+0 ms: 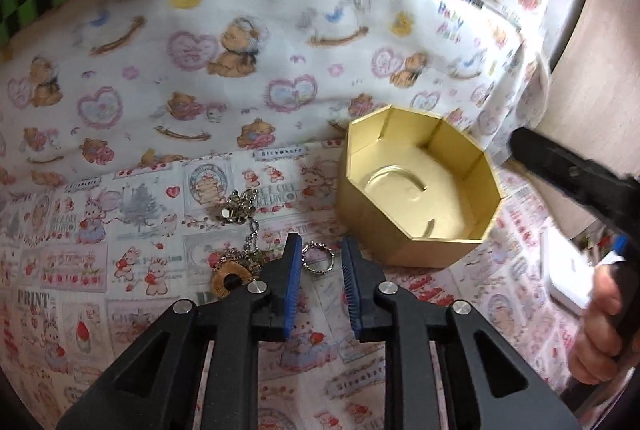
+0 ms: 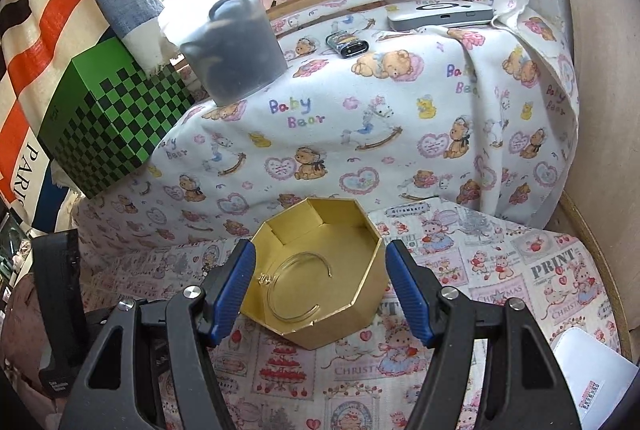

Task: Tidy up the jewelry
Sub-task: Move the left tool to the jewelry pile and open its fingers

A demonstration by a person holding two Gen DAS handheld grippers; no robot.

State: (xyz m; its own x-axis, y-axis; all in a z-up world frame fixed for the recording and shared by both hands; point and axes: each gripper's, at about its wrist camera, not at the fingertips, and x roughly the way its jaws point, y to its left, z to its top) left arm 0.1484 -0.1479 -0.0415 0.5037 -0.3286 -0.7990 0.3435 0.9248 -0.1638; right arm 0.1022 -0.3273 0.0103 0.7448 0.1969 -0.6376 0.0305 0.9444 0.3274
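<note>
Left tool [image 1: 320,262]: fingers approx. half open, nothing gripped. It points down at the jewelry pile [image 1: 240,230] on the printed tablecloth [image 1: 120,230]. A small ring-shaped chain piece [image 1: 318,259] lies between the blue pads [image 1: 294,270], not yet pinched. Alignment suggests this piece is the next pick. The rest of the pile (faceted bead cluster [image 1: 237,205], ball chain, round gold pendant [image 1: 231,280]) lies just left of the fingers.

Right tool [image 2: 320,282]: fingers wide open, empty. They flank the gold octagonal box [image 2: 320,270] on both sides w/o visible contact. Probable purpose: steady or reposition the box as the drop target; intent not confirmed.

Box contents: one thin gold open bangle [image 2: 296,290] flat on the box floor, plus a small gold item at its left end, too small to ID. Box sits open-top, right of the pile, near enough for a short transfer.

Judgement: sorting at early stage; most pieces are outside the box.
</note>
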